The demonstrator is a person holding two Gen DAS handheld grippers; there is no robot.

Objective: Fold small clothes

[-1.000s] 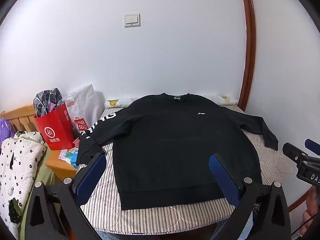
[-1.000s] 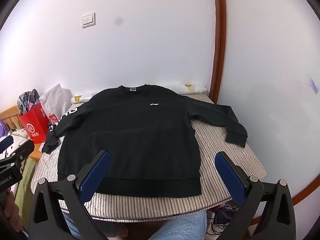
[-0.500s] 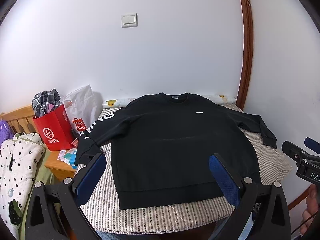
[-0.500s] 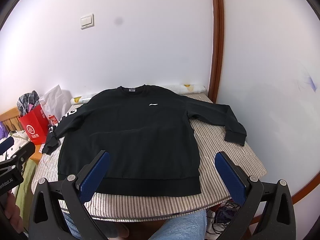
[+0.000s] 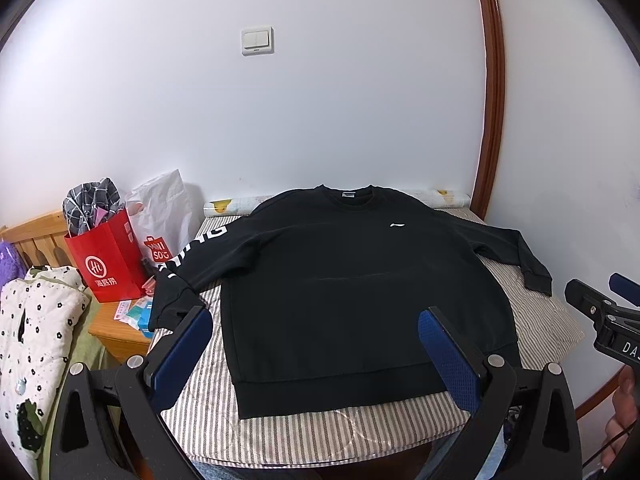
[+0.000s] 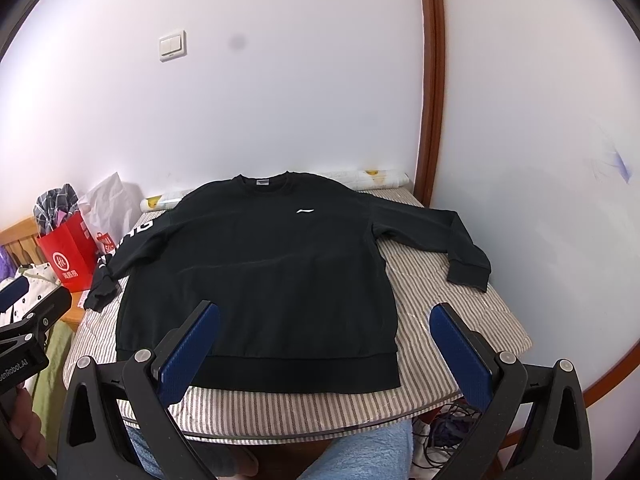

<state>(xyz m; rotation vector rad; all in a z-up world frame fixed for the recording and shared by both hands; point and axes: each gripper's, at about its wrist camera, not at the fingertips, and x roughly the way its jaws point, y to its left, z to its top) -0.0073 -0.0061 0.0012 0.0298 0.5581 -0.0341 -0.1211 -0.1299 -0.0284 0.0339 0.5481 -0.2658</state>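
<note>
Left gripper (image 5: 316, 340) and right gripper (image 6: 325, 332) both spread wide, empty, above the near hem. Black sweatshirt (image 6: 256, 268) flat on the striped table (image 6: 452, 308), collar toward the far wall, hem nearest, sleeves out sideways. Blue-clad knee (image 6: 360, 456) only in right view; patterned quilt (image 5: 28, 340) clearest in left.

I see open air above the black sweatshirt (image 6: 256, 280) spread flat on the striped table (image 6: 460, 320). Walls close the far and right sides; a red shopping bag (image 5: 106, 256) crowds the left edge, beside the hanging sleeve.
</note>
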